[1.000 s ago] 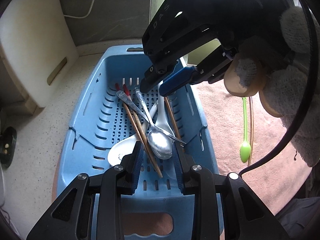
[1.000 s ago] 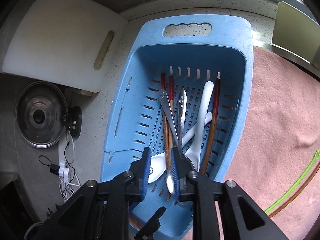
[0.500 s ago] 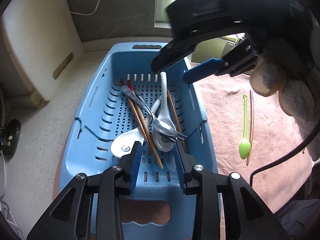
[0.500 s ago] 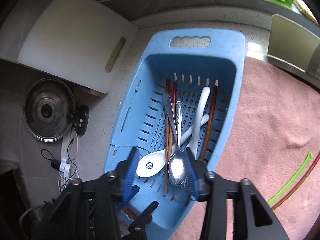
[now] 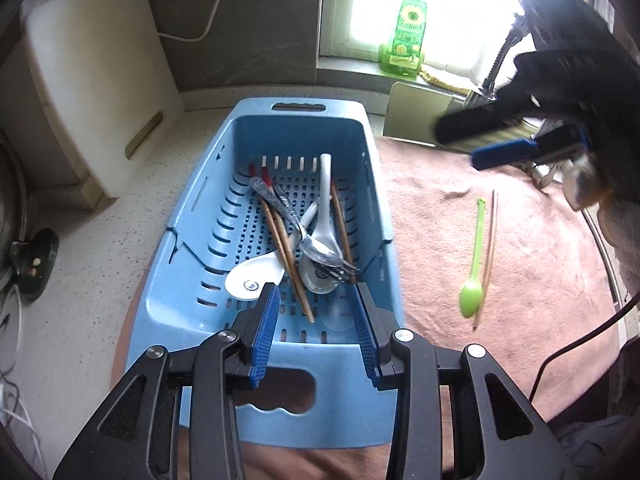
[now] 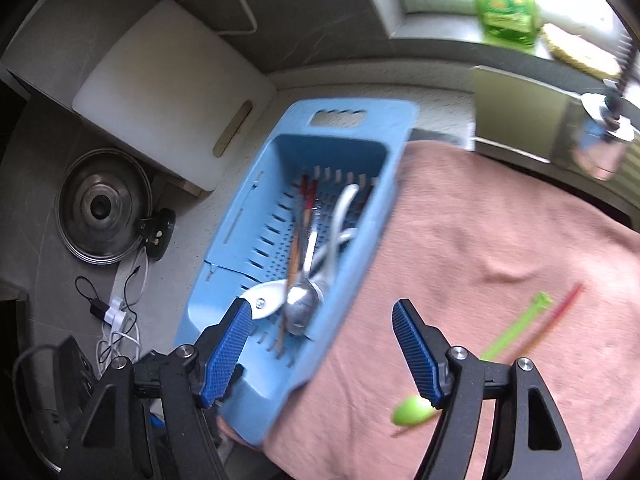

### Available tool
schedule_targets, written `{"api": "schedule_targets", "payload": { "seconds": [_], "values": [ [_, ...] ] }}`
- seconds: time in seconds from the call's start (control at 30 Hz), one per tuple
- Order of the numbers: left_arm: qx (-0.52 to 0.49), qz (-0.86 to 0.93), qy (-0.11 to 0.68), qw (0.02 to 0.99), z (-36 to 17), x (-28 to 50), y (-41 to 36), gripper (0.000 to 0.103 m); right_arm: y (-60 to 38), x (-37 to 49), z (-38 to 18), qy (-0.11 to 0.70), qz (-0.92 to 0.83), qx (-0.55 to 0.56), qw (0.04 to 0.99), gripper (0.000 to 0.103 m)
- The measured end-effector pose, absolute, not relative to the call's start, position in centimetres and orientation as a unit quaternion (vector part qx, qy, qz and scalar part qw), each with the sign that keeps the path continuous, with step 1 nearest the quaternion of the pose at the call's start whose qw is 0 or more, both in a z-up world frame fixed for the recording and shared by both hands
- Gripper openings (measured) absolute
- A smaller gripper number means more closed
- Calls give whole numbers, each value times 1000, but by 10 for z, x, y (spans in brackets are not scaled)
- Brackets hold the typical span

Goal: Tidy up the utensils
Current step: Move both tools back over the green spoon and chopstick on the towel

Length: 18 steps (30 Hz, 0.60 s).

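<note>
A pale speckled counter [image 5: 100,248] is seen under everything, with a pink towel [image 5: 520,280] spread over its right part. A white cutting board [image 5: 96,92] is leaned against the dark wall at the left, and a glass pot lid [image 6: 102,206] is seen below it in the right wrist view.

The blue basket [image 5: 192,240] is set lengthwise on the counter, its right edge and near end lying over the towel. The utensils are piled in its perforated bottom: two white ceramic spoons [image 5: 250,278], one lying across and one along the basket, brown chopsticks [image 5: 286,248] with red tops, a metal spoon [image 5: 316,246] and a metal fork [image 5: 340,268] crossed on top.

On the towel, well apart from the basket, a green spoon [image 5: 472,292] is laid with a single chopstick [image 5: 490,248] just beside it. A green bottle [image 5: 406,36] is stood on the window sill.

The left gripper [image 5: 316,328] is held over the near end of the basket; its jaws are parted and opening, and nothing is pinched, the heap being seen only beyond the blue pads [image 5: 266,328]. The right gripper [image 6: 322,354] is held above the basket's right edge and the towel, blurred in the left wrist view; its jaws are spread wide and opening, with nothing between them. A light glove [image 5: 580,188] on the person's right hand is partly seen behind it.
</note>
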<state>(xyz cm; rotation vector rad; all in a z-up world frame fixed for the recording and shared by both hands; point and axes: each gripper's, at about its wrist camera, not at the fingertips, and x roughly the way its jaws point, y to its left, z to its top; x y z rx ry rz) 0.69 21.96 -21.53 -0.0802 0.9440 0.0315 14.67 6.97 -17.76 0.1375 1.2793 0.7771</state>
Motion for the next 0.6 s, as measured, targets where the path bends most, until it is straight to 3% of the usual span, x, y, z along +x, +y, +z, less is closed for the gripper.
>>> {"api": "schedule_targets", "payload": {
  "seconds": [0.53, 0.6],
  "values": [
    [-39, -3, 443, 896, -201, 7, 171, 36, -101, 131, -188, 546, 230, 154, 791, 69],
    [-34, -13, 445, 895, -202, 10, 161, 36, -114, 131, -191, 549, 224, 164, 788, 65]
  ]
}}
